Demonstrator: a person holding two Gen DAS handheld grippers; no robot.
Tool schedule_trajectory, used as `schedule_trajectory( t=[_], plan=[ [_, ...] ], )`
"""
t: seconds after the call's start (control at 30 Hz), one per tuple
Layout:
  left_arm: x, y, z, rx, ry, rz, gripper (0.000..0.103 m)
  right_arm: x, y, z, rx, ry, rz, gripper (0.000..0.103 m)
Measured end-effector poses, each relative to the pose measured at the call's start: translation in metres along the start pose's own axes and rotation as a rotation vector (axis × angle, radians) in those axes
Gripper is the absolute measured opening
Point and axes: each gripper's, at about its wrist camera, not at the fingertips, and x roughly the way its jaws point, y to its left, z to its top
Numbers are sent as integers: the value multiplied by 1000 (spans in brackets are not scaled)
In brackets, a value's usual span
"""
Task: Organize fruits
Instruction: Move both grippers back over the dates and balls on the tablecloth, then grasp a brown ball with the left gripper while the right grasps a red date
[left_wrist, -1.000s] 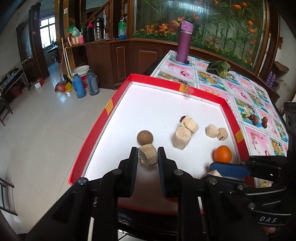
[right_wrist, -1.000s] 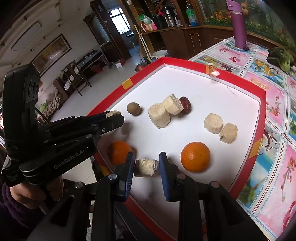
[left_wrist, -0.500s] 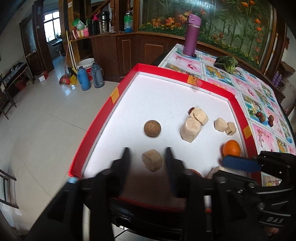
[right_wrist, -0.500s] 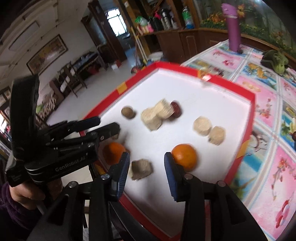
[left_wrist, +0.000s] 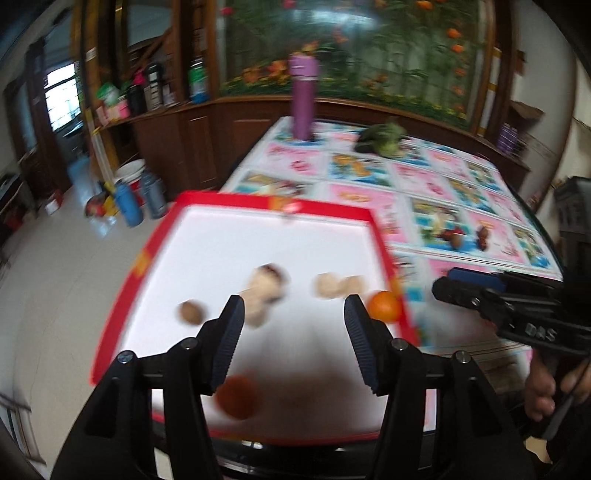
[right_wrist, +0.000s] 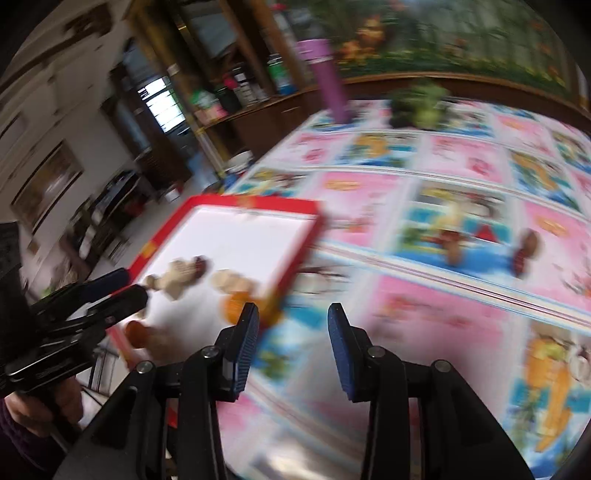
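Left gripper (left_wrist: 293, 306): jaws spread wide, nothing between them, raised above the near part of the tray (left_wrist: 275, 201)

Right gripper (right_wrist: 291, 317): jaws parted, empty, held over the patterned surface (right_wrist: 461, 310) just beside the tray's right rim; its blue-padded tip also shows at the right of the left wrist view

Tray: red rim, white floor, set at the near left corner of the surface

Contents of tray, all blurred:
- orange (left_wrist: 385, 306), by the right rim, close to the left gripper's right finger in that view
- second orange (left_wrist: 237, 397), near front edge, below the left finger
- brown round fruit (left_wrist: 192, 312), left of centre, apart from the rest
- pale chunks (left_wrist: 260, 295), clustered mid-tray with a dark red piece at their far side
- two more pale pieces (left_wrist: 338, 285), side by side, between the cluster and the first orange

Outside tray, on the surface:
- small brown and dark red fruits (left_wrist: 469, 238), well to the right of the tray
- purple bottle (left_wrist: 303, 99), upright at the far edge
- green object (left_wrist: 382, 142), near the bottle, kind unclear
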Motion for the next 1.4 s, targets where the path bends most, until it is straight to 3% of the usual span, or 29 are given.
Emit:
schedule_trajectory(
  t=[0.2, 0.43, 0.6, 0.8, 0.87, 0.9, 0.93, 1.23, 1.3, 1.37, 1.4],
  plan=[
    [11, -64, 18, 115, 7, -88, 62, -28, -72, -3, 94, -19, -106, 38],
    [56, -130, 39, 193, 77, -160, 62, -29, -117, 12, 115, -12, -177, 38],
    [92, -150, 50, 190, 154, -205, 62, -12, -133, 24, 107, 4, -222, 38],
    [118, -160, 55, 187, 200, -195, 62, 11, -143, 34, 98, 33, -266, 37],
    [124, -162, 57, 185, 209, -196, 62, 14, -144, 34, 86, 19, -260, 30],
    [127, -164, 57, 186, 216, -195, 62, 14, -144, 34, 78, 13, -273, 17],
    [129, -165, 58, 184, 223, -194, 62, 14, -145, 33, 68, 10, -290, 16],
    [156, -190, 66, 140, 262, -212, 61, -12, -160, 33, 151, -30, -194, 16],
    [164, -195, 67, 120, 275, -215, 56, -18, -161, 35, 163, -49, -184, 16],
    [169, -199, 66, 117, 288, -218, 42, -19, -162, 35, 181, -49, -172, 16],
    [172, -200, 66, 104, 291, -222, 41, -20, -164, 35, 191, -49, -168, 16]
  ],
)
